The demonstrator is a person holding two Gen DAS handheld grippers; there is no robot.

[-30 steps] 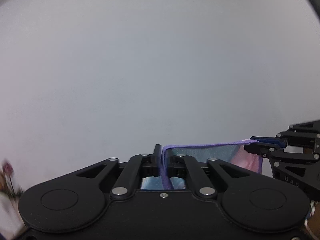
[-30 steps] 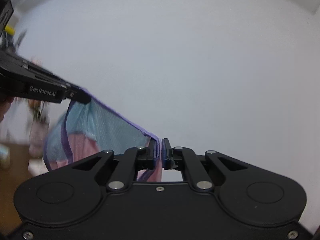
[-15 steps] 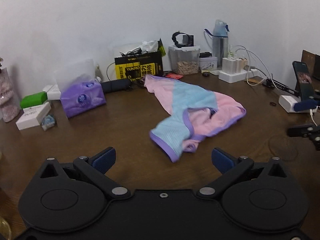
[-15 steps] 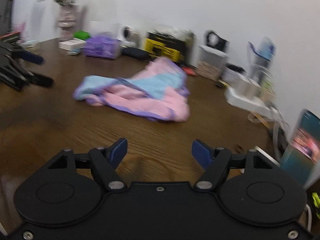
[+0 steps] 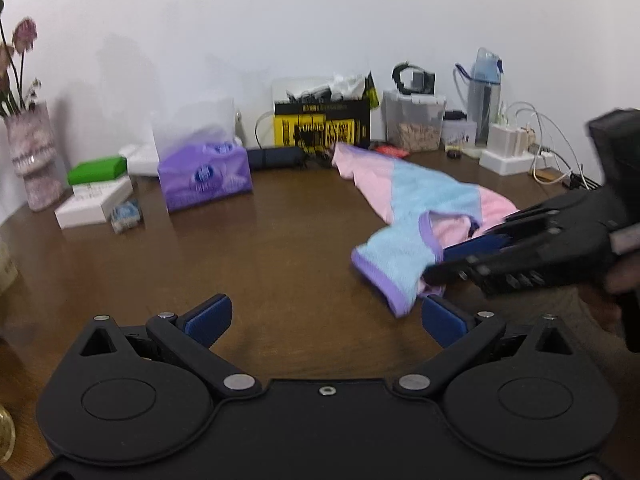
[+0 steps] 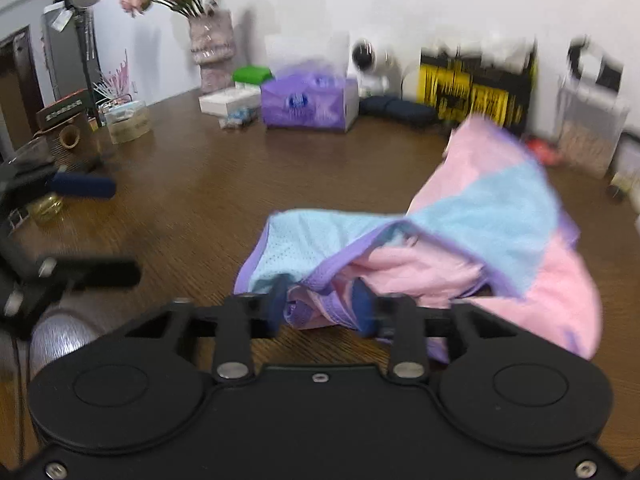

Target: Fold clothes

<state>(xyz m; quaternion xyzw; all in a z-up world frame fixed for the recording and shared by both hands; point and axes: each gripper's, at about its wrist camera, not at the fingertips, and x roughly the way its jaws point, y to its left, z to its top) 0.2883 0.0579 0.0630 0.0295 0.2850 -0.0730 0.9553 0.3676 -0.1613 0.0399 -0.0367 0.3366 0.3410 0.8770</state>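
Pink-and-blue garment (image 6: 460,240) lies crumpled on the counter (image 6: 200,208), toward its right side, back edge near the yellow box (image 5: 322,130). Right gripper (image 6: 322,306): jaws closing around the garment's near purple hem, a gap visible between the pads. Left gripper (image 5: 326,316): jaws spread wide, holding nothing, above bare counter left of the garment.
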